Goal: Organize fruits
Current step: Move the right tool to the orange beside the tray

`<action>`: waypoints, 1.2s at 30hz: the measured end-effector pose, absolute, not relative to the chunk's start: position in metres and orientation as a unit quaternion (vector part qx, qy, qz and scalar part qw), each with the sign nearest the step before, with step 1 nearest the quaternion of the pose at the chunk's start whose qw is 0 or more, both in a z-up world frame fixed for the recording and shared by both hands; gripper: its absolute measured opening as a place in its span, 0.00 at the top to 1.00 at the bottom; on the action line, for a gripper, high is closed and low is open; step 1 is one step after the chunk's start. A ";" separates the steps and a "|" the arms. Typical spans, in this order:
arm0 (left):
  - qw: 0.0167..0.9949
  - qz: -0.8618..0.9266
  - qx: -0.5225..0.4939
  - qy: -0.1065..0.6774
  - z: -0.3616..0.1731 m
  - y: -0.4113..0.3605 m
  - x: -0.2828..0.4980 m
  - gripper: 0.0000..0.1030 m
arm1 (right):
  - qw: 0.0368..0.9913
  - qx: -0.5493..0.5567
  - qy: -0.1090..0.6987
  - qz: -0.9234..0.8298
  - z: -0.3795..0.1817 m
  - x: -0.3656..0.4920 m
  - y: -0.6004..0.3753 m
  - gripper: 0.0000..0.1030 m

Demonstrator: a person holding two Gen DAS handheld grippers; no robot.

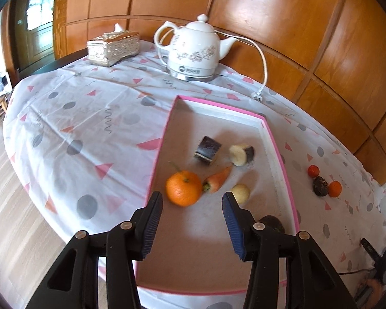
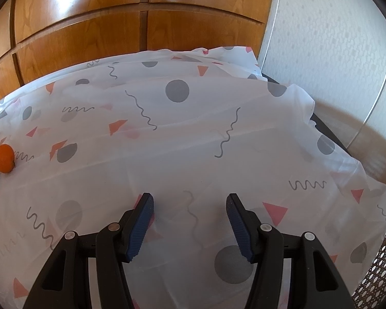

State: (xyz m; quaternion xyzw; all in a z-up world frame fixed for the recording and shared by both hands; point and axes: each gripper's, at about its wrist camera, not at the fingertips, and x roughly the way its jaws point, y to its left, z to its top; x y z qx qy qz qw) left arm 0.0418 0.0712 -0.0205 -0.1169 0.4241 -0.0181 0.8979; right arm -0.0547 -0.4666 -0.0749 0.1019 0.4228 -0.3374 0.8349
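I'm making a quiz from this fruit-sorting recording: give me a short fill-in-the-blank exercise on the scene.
1. The big orange lies inside the pink-edged ____.
2. Both the left gripper and the right gripper are ____.
3. The white kettle stands beside the ____ box.
4. The carrot lies to the ____ of the big orange in the left wrist view.

Missing words: tray; open; tissue; right
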 end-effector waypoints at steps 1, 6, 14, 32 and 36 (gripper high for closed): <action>0.898 -0.015 -0.121 0.423 -0.020 0.075 0.040 0.53 | 0.836 0.101 0.424 -0.333 -0.074 -0.054 -0.464 0.42; 0.897 -0.001 -0.136 0.420 -0.021 0.089 0.034 0.51 | 0.856 0.094 0.421 -0.285 -0.062 -0.042 -0.434 0.42; 0.896 0.002 -0.144 0.419 -0.021 0.095 0.031 0.51 | 0.895 0.060 0.420 -0.140 -0.038 -0.006 -0.346 0.42; 0.900 0.003 -0.133 0.414 -0.022 0.101 0.030 0.51 | 0.902 0.042 0.426 0.052 -0.022 0.048 -0.205 0.42; 0.902 0.002 -0.130 0.412 -0.021 0.103 0.029 0.50 | 0.899 0.053 0.433 0.043 -0.026 0.050 -0.207 0.42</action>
